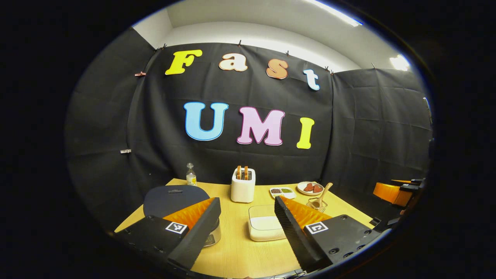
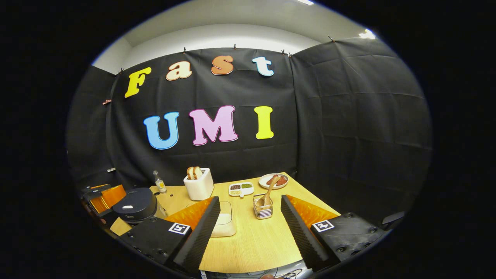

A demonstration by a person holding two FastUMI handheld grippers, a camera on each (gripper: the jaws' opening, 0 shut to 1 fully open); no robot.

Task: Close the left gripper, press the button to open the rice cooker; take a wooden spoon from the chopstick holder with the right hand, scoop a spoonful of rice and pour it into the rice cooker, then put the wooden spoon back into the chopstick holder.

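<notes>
The rice cooker (image 1: pixel 174 198) (image 2: pixel 135 204) with its dark lid down sits at the table's left side. My left gripper (image 1: pixel 247 200) is open, held back from the table, its left finger overlapping the cooker's front. A pale box of rice (image 1: pixel 265 224) (image 2: pixel 226 221) lies mid-table. The wooden spoon (image 1: pixel 323 193) (image 2: pixel 268 194) stands in the clear chopstick holder (image 1: pixel 317 204) (image 2: pixel 263 211). My right gripper (image 2: pixel 250 198) is open, short of the holder, with nothing between its fingers. Each view catches the other gripper at its edge: the right gripper (image 1: pixel 399 192) and the left gripper (image 2: pixel 102 195).
At the back of the wooden table (image 1: pixel 232 248) (image 2: pixel 252 240) stand a small bottle (image 1: pixel 190 175) (image 2: pixel 159 182), a white toaster with bread (image 1: pixel 243 186) (image 2: pixel 198 184), a divided condiment dish (image 1: pixel 283 191) (image 2: pixel 241 188) and a plate of reddish food (image 1: pixel 310 188) (image 2: pixel 274 180). Black cloth walls the booth.
</notes>
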